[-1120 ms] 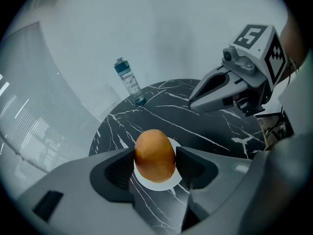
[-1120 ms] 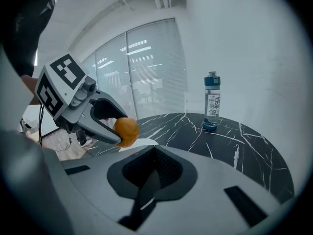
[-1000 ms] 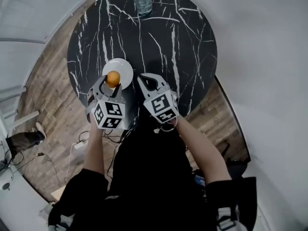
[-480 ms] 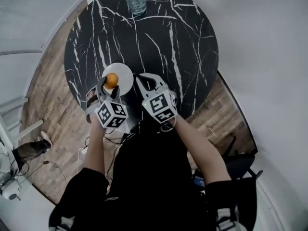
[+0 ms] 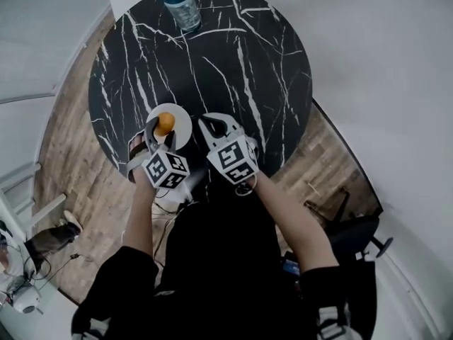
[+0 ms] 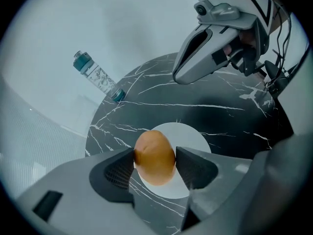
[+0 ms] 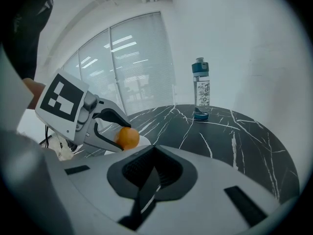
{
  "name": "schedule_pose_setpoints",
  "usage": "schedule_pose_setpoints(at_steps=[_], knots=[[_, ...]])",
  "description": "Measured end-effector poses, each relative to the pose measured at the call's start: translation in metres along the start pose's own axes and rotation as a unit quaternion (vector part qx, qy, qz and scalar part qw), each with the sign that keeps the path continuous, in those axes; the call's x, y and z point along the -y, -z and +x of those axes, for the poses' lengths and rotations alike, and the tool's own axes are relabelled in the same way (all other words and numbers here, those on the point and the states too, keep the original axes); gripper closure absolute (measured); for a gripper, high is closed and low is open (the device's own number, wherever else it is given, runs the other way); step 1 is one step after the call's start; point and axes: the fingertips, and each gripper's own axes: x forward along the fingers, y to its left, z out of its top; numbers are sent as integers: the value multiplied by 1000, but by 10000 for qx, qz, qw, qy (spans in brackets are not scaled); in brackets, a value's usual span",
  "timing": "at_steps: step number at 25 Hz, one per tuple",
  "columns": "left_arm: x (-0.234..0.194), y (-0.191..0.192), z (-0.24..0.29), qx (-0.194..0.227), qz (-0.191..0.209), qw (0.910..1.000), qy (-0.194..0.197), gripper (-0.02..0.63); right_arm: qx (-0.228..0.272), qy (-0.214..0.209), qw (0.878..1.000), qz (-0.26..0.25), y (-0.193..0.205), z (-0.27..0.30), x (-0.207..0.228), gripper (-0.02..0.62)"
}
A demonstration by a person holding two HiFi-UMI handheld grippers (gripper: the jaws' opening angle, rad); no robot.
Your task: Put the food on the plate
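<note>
1. nearest us, our left gripper [image 5: 163, 127] points steeply down. its jaws are clamped on the food [image 6: 154, 157], an orange-brown, egg-shaped piece pinched at its two sides.
2. the food hangs over the white plate [image 6: 199, 137]. we cannot tell whether it touches the plate.
3. just beside the left one, our right gripper [image 5: 212, 122] hovers over the table [image 5: 241, 62], with its jaws pressed together and nothing between them.
4. the plate sits near the table's near edge, and the round top is black marble with white veins.
5. farthest off, a clear water bottle [image 5: 178, 3] with a blue-green cap stands upright at the table's far edge, well apart from the plate.
</note>
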Motion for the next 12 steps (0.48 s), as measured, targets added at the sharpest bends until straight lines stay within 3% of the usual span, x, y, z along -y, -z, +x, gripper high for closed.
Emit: schedule_pose_setpoints(at_steps=[12], knots=[[11,-7,4,22,243,9992,309,347,-112,-31,9999,96,7,3,3,598]])
